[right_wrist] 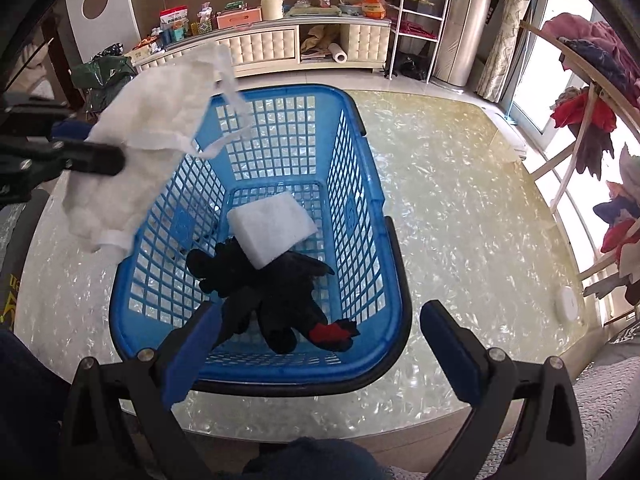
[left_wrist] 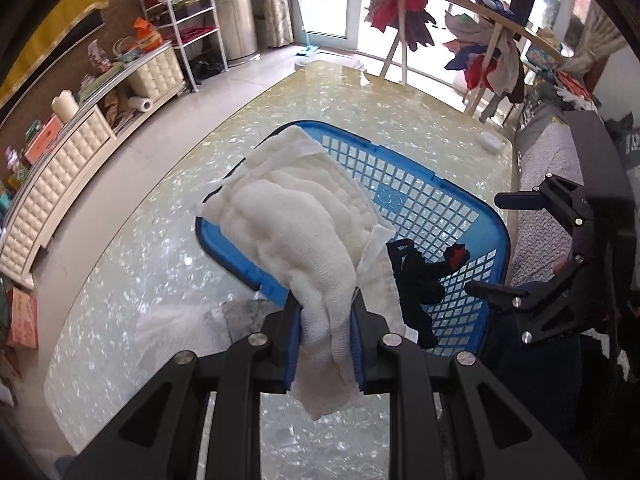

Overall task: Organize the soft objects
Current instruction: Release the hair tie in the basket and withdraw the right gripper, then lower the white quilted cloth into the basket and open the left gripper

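My left gripper is shut on a white gauze cloth and holds it in the air over the left rim of a blue plastic basket. In the right wrist view the cloth hangs at the upper left, above the basket's left wall, with the left gripper clamped on it. Inside the basket lie a white sponge block and black gloves with a red patch. My right gripper is open and empty, above the basket's near rim; it shows in the left wrist view too.
The basket stands on a glossy pearl-patterned table. A small white round object lies near the table's right edge. A cream cabinet with clutter runs along the far wall. A wooden rack of clothes stands at the right.
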Demonstrator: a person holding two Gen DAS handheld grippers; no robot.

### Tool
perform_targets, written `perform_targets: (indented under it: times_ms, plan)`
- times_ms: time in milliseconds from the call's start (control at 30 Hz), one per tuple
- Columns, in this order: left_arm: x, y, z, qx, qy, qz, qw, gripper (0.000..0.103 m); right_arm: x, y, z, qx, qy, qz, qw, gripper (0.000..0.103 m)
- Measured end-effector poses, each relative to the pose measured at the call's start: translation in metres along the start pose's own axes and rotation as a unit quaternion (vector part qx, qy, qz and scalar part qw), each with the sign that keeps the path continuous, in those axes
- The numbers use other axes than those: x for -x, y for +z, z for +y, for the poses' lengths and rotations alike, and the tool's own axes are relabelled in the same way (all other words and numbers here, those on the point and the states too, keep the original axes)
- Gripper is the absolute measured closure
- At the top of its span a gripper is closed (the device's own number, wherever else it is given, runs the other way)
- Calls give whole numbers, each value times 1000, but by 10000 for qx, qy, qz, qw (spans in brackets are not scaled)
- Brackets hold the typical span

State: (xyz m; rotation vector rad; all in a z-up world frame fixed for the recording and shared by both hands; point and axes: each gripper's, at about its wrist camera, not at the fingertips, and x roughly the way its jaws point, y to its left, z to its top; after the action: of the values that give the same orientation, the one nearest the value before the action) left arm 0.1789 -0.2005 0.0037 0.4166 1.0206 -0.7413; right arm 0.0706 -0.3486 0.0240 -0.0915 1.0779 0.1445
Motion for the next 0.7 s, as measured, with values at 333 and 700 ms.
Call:
perform_targets:
  times_ms: [333,700]
  plan:
    - [-21,16,-7,-629,-212,0,9978,83,-2,5,-10,-108,62,-112,9999,3]
    - [-56,35,-4,-1067,-361,108,9936,82,-15,4,-22,-257,158,-69,9995,3]
